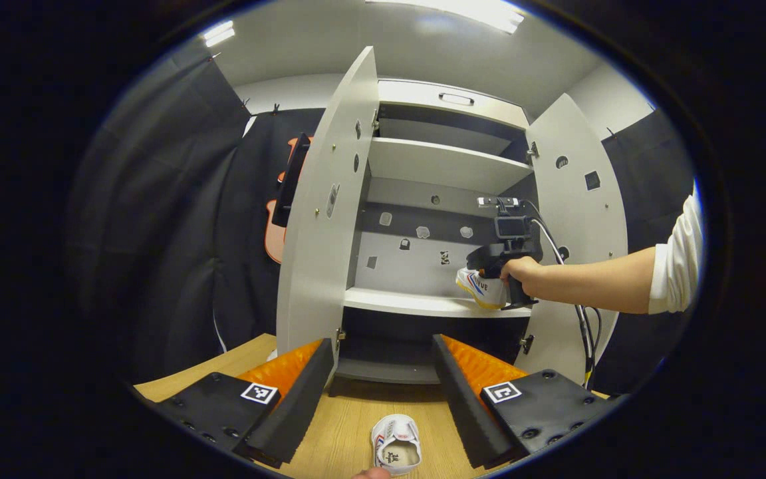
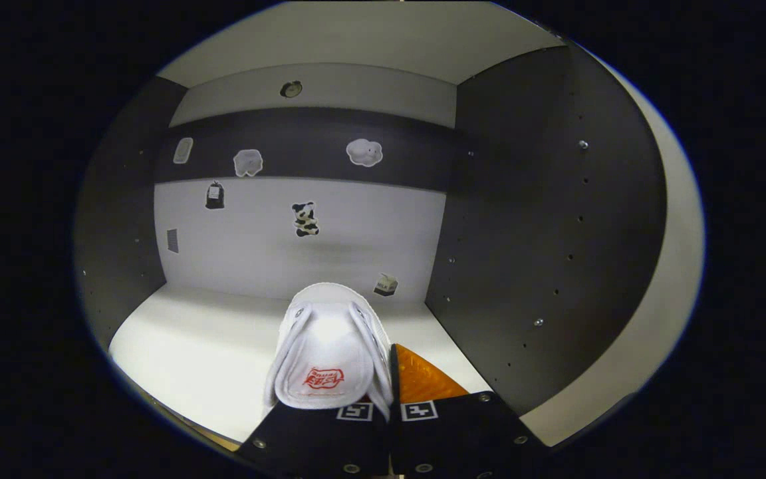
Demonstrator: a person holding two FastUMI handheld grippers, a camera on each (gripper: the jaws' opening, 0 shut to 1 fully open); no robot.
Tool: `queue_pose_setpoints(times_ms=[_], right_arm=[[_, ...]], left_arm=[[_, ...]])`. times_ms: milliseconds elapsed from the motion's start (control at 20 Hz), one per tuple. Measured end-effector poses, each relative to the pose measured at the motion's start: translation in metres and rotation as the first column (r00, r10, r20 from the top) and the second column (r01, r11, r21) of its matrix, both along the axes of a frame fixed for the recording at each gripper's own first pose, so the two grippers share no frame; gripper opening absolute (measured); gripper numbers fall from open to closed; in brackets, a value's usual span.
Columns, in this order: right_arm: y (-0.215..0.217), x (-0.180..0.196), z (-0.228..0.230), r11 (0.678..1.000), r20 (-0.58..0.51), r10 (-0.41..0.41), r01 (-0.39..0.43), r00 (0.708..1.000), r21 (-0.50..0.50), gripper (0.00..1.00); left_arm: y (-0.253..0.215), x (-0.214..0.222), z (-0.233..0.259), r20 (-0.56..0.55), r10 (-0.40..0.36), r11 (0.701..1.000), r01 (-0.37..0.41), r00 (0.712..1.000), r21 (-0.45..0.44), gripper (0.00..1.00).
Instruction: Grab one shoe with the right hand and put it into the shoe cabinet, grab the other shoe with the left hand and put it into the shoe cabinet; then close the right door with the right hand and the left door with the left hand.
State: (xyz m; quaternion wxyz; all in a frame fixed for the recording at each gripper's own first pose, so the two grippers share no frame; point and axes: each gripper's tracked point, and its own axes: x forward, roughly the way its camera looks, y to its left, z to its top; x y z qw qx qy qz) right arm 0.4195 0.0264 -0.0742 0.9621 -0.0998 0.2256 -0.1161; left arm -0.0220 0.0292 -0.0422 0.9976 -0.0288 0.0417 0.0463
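Right gripper [image 2: 383,416] fingers clamp first shoe [image 2: 327,356] over shelf [image 2: 197,346]; lower flat, then release. Left gripper [image 1: 383,392] fingers open above second shoe [image 1: 396,451].

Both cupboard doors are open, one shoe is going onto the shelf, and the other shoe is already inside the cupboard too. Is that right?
Not quite. The other shoe isn't inside yet: the left gripper view shows it lying on the wooden table in front of the shoe cabinet. The rest is right: both doors stand open, and the right gripper holds one shoe over the shelf.
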Motion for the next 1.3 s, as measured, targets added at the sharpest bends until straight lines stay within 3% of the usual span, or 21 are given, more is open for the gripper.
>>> queue_pose_setpoints(times_ms=[250, 450, 550, 650, 700, 800, 1050, 1300], right_arm=[[-0.009, 0.011, -0.024, 0.999, -0.06, -0.033, 0.033, 0.998, -0.005, 0.05], [-0.008, 0.01, -0.032, 1.0, -0.089, -0.018, 0.02, 0.996, 0.017, 0.08], [-0.002, 0.006, -0.028, 0.999, -0.089, 0.0, 0.004, 0.996, 0.045, 0.14], [0.003, 0.001, -0.019, 0.998, -0.076, 0.025, -0.02, 0.997, 0.064, 0.27], [0.003, -0.005, -0.015, 0.998, -0.078, 0.037, -0.033, 0.996, 0.058, 0.41], [0.003, -0.017, -0.004, 0.996, -0.068, 0.07, -0.067, 0.995, 0.05, 0.53], [0.015, -0.055, 0.053, 0.982, 0.047, 0.149, -0.153, 0.988, 0.108, 0.58], [0.037, -0.119, 0.111, 0.958, 0.197, 0.239, -0.264, 0.951, 0.115, 0.69]], left_arm=[[0.015, 0.002, -0.006, -0.017, 0.039, 0.999, -0.039, 0.999, 0.012, 0.96], [0.009, 0.006, -0.011, -0.027, 0.019, 1.0, -0.019, 0.999, 0.006, 0.96], [0.005, 0.008, -0.009, -0.021, 0.009, 1.0, -0.009, 1.0, 0.009, 0.97], [0.002, 0.009, -0.011, -0.022, 0.001, 1.0, -0.001, 1.0, 0.005, 0.99], [0.001, 0.009, -0.012, -0.025, -0.002, 1.0, 0.002, 1.0, 0.001, 0.96], [-0.003, 0.011, -0.012, -0.023, -0.015, 1.0, 0.014, 1.0, -0.005, 0.97], [-0.016, 0.017, -0.008, -0.012, -0.059, 0.998, 0.059, 0.998, 0.007, 0.96], [-0.031, 0.018, -0.008, -0.011, -0.099, 0.995, 0.099, 0.995, -0.013, 0.96]])
